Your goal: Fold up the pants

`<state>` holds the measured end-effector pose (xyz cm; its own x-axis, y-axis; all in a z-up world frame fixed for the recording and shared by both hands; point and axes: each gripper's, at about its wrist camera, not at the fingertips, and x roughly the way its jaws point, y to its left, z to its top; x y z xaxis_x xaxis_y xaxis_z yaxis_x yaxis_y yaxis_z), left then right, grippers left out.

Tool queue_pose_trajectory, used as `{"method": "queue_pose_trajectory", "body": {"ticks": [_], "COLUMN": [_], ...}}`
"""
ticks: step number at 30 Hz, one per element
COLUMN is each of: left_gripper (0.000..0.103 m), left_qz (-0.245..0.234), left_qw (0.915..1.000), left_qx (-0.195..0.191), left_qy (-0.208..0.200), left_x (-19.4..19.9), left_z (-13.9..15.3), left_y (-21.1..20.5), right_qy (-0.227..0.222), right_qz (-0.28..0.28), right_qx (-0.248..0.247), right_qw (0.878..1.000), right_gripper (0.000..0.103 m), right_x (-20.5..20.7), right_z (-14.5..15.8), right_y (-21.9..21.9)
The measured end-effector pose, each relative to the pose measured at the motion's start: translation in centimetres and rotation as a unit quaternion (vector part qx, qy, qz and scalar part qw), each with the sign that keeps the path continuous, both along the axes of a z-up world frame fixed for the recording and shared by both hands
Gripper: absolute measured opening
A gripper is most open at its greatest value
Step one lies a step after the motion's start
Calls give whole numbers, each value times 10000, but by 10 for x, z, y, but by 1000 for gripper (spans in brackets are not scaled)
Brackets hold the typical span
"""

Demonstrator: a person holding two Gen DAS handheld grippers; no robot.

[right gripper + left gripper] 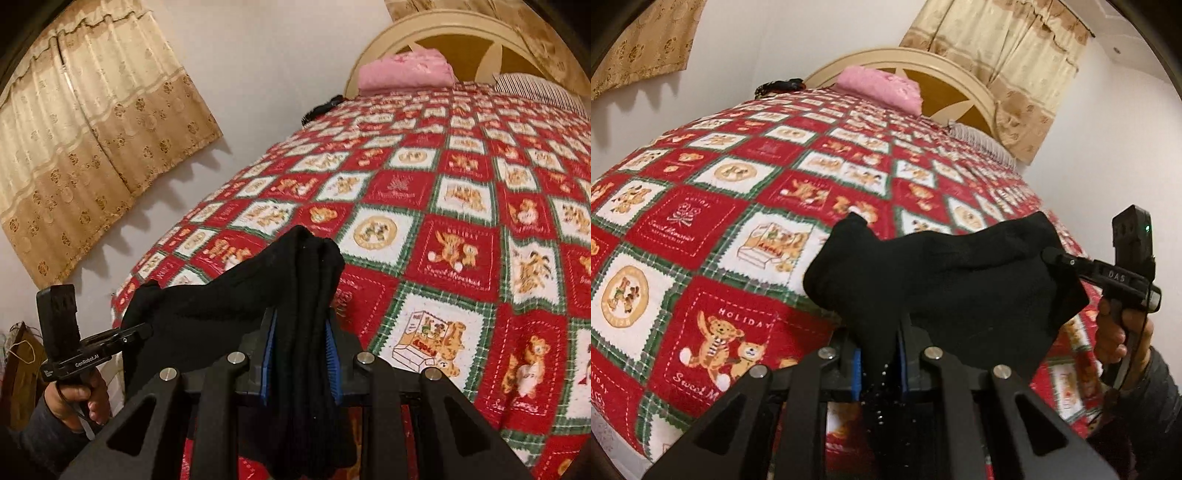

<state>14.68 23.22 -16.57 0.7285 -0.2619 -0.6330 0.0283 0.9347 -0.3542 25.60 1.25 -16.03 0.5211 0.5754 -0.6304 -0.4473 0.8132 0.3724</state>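
Note:
The black pants (942, 277) hang bunched in the air over the near end of the bed, stretched between both grippers. In the left wrist view my left gripper (881, 332) is shut on one edge of the cloth, which runs down between its blue pads (856, 373). My right gripper (1052, 256) pinches the other end at the right, a hand around its handle. In the right wrist view the right gripper (301, 325) is shut on a thick fold of the pants (221, 295). There the left gripper (144, 332) grips the cloth at the lower left.
The bed is covered by a red, white and green teddy-bear quilt (720, 221). A pink folded blanket (882, 88) and a striped pillow (535, 88) lie by the cream headboard (960, 96). A dark object (779, 86) sits at the far edge. Beige curtains (92, 147) hang on the wall.

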Motion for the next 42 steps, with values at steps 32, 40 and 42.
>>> {"method": "queue_pose_trajectory", "body": {"ticks": [32,40,42], "left_gripper": [98,98,98], "left_qz": [732,847,861], "left_qw": [9943,9915,9911], "left_qx": [769,992,1018], "left_qy": [69,32,1], "left_x": [-12,-37,-45], "left_z": [-15,1,6], "left_y": [4,3,1], "right_qy": [562,349,293], "right_qz": [-776,-1332,-1396], "right_qx": [-326,-331,-329], "right_qw": [9949,9899,9892], "right_gripper": [66,67,67], "right_x": [27,1,-9], "right_z": [-47,-25,-18], "right_y": [-17,-44,-53]}}
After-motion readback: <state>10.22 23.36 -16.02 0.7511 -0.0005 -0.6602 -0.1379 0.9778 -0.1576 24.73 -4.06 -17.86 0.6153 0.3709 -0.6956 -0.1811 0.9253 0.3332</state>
